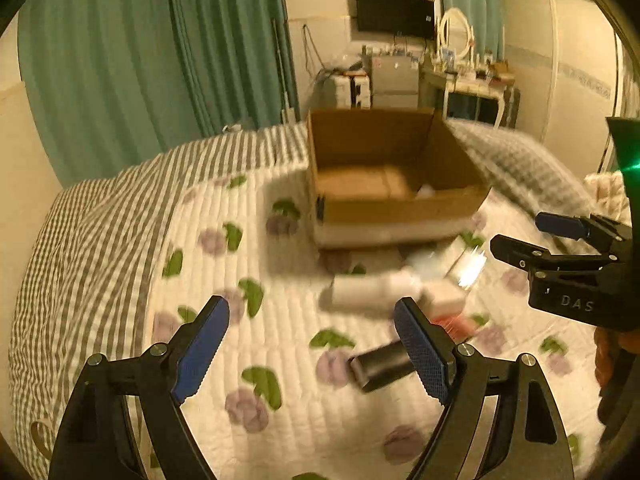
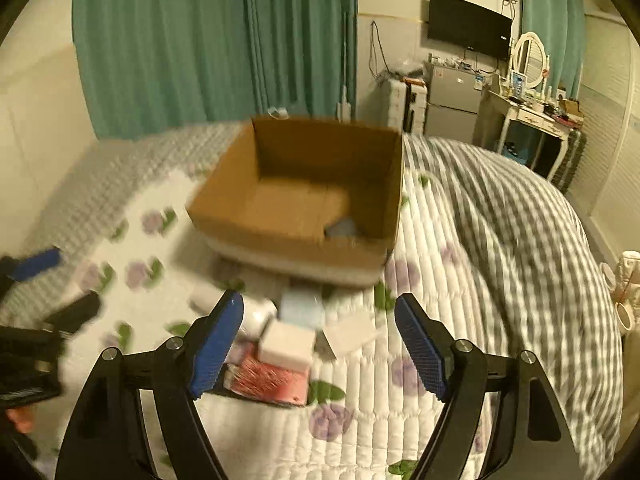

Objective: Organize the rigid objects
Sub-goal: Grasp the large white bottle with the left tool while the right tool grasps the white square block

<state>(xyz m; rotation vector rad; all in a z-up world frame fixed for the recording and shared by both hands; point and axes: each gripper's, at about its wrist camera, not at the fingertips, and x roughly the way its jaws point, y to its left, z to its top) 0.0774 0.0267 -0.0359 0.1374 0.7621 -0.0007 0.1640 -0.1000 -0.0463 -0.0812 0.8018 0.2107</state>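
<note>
An open cardboard box [image 1: 384, 172] stands on the floral quilt; it also shows in the right wrist view [image 2: 304, 200], with a pale object in its near corner [image 2: 342, 227]. In front of it lies a blurred pile: a white bottle [image 1: 372, 290], a white box [image 2: 286, 344], a red packet [image 2: 272, 380], a light blue item [image 2: 302, 310], a white card [image 2: 350, 334] and a black cylinder [image 1: 382, 364]. My left gripper [image 1: 310, 352] is open above the quilt, the black cylinder by its right finger. My right gripper [image 2: 318, 346] is open over the pile; it shows at right in the left view [image 1: 520, 236].
A grey checked duvet [image 2: 500, 232] is heaped at the right of the bed. Green curtains [image 1: 140, 60] hang behind. A small fridge [image 2: 454, 100], a dressing table with mirror [image 2: 528, 112] and a wall television [image 2: 468, 26] stand beyond the bed.
</note>
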